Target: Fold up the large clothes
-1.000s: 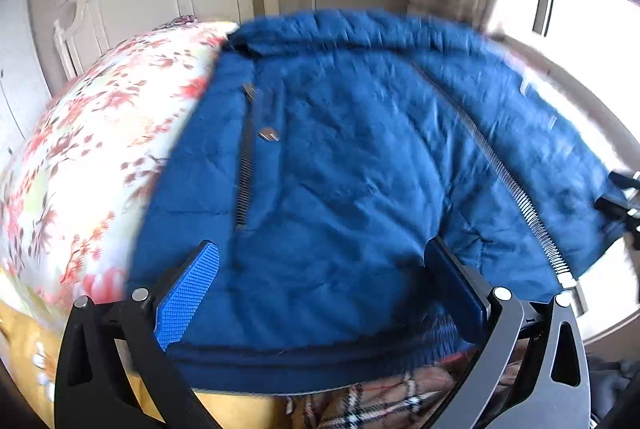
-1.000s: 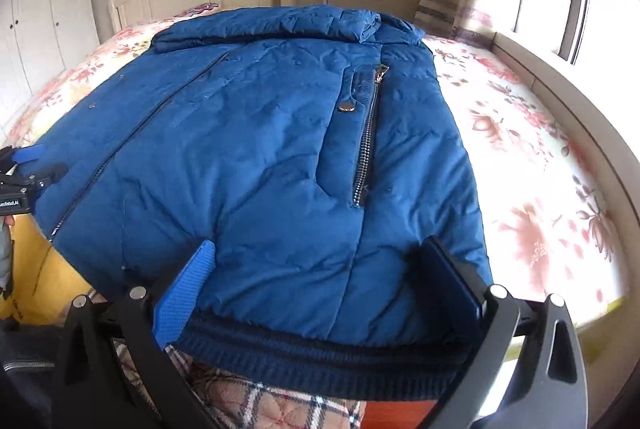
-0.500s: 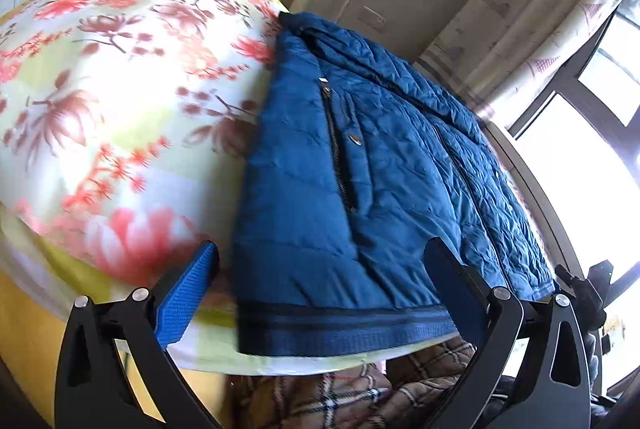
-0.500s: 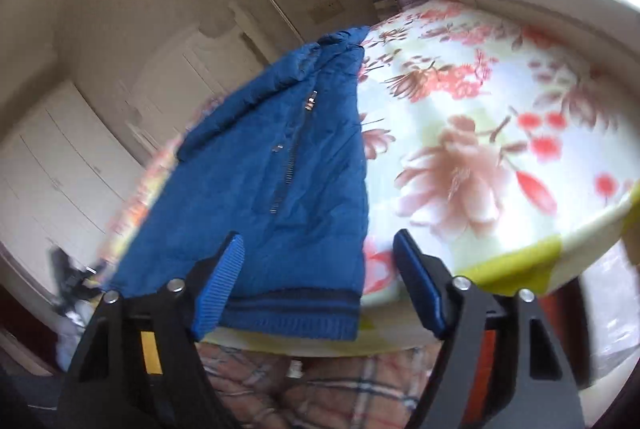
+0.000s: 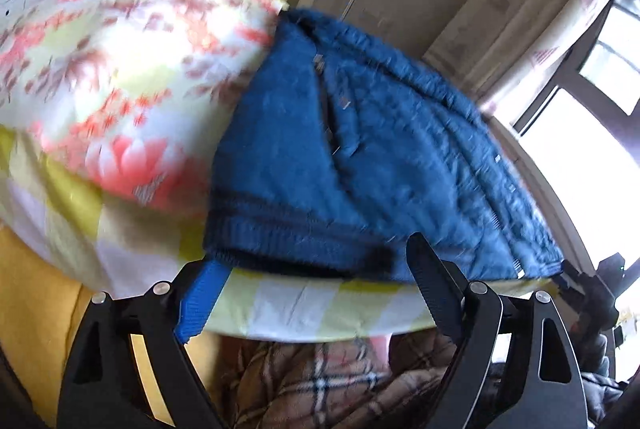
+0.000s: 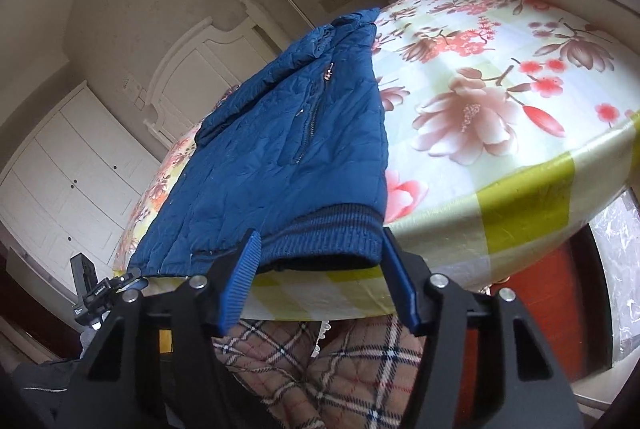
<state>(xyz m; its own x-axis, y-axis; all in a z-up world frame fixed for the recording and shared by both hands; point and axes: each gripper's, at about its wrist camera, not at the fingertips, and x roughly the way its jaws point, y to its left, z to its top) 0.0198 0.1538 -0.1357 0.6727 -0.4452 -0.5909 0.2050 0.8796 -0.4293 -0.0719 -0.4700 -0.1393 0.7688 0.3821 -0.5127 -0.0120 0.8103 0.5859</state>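
Note:
A blue quilted jacket [image 5: 360, 149] lies front up on a bed with a floral sheet [image 5: 120, 69], its ribbed hem [image 5: 288, 237] at the near edge. My left gripper [image 5: 316, 257] sits low at the hem's left corner. Its jaws are wide and closing, with the hem between them and no pad pressing. In the right wrist view the jacket [image 6: 280, 149] runs away up the bed. My right gripper [image 6: 322, 235] straddles the hem [image 6: 332, 229] at its right corner. These jaws are narrower and closing, close beside the rib without squeezing it.
The bed's yellow-checked edge [image 6: 520, 221] drops off just below the hem. A person's plaid trousers [image 6: 320, 369] stand against that edge. A white headboard [image 6: 192, 77] and wardrobe [image 6: 60, 169] are behind; a bright window [image 5: 580, 149] is to the right.
Both grippers have swung outward from over the jacket's lower front, rolled, and dropped to the hem's two corners. Both pairs of jaws have narrowed, the right pair more.

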